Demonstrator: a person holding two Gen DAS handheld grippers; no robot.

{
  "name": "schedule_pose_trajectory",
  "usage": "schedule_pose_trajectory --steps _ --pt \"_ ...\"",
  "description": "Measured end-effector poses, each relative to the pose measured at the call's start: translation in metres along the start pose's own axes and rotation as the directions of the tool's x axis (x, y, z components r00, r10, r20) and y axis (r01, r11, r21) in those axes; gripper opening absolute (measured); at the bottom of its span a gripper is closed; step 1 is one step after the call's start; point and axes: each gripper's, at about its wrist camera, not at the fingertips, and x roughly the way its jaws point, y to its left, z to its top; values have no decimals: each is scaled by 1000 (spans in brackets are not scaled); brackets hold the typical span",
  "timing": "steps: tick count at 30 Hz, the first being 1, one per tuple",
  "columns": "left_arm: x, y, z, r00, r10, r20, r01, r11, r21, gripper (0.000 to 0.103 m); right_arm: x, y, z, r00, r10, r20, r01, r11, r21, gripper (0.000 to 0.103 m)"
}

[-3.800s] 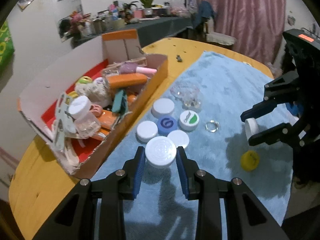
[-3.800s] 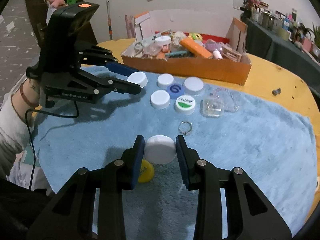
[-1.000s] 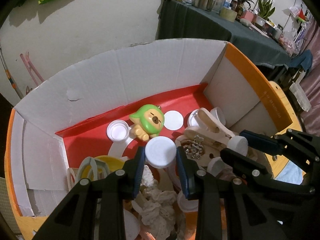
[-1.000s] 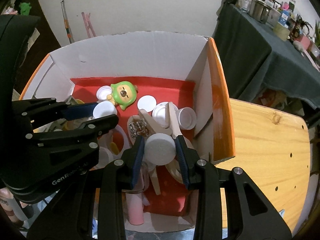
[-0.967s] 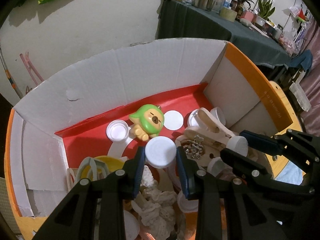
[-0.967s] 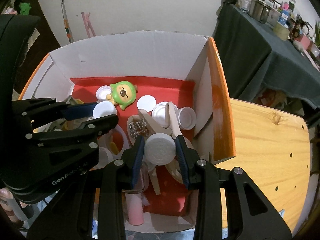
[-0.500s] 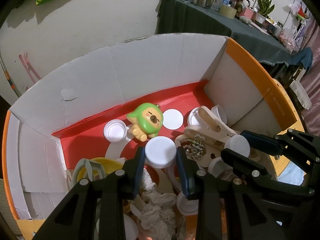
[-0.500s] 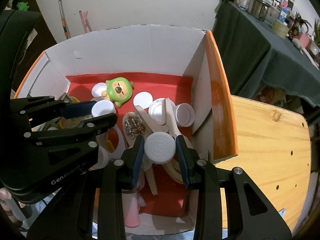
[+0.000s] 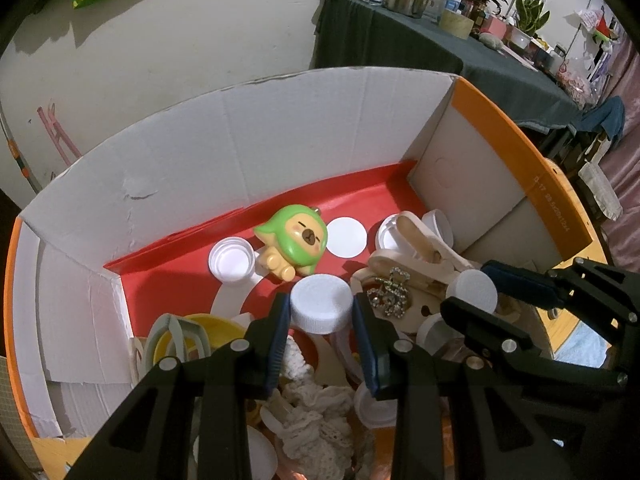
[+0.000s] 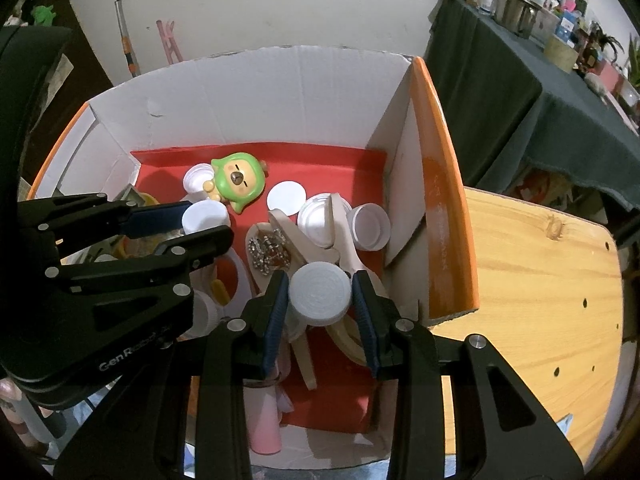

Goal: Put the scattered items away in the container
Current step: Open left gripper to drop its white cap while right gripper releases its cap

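**Two white caps held over the crowded cardboard box**

Left wrist view: the left tool (image 9: 321, 312) is clamped on a round white plastic cap (image 9: 321, 302) with a ribbed rim, its blue pads pressing both sides. The cap hangs above the open cardboard box (image 9: 240, 136), which has matte white inner walls, orange outer edges and a red floor. Inside lie a glossy green-hooded figurine (image 9: 294, 242), a flat white disc (image 9: 347, 237), an upturned white cap (image 9: 231, 259), pale wooden clips (image 9: 424, 248) and a sparkly metal trinket (image 9: 390, 292) resting on the wood. Cream knitted lace (image 9: 316, 412) is bunched low in the frame, partly hidden behind the fingers. At the right the right tool (image 9: 474, 292) reaches in holding a second white cap (image 9: 472, 290); its body is cut off by the frame edge.

Right wrist view: the right tool (image 10: 320, 298) has a ribbed white cap (image 10: 319, 294) between its pads, and its jaws are opening; the left pad touches the cap, while a thin gap seems to show at the right pad, though that is hard to make out. The cap is above the wooden clips (image 10: 344, 240) near the box's orange right wall (image 10: 440, 184). The left tool (image 10: 200, 224) enters from the left with its own cap (image 10: 205, 216). A pink tube (image 10: 266, 420) lies on the red floor, half covered by the fingers. The wooden bench (image 10: 540, 280) shows smooth grain beside the box.
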Motion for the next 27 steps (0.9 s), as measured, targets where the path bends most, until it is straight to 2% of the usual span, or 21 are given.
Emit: schedule_pose_trajectory --steps 2,19,27 --pt "-1 3 -1 1000 -6 -1 6 1000 -4 34 1 -1 1 1000 -2 0 2 1000 6 40" --pt "-2 3 0 1000 -10 -3 10 1000 -6 35 1 -3 1 1000 11 0 -11 1000 12 42" --pt "-10 3 -3 1000 -18 5 18 1000 -14 35 -4 -6 0 999 38 13 -38 999 22 48"
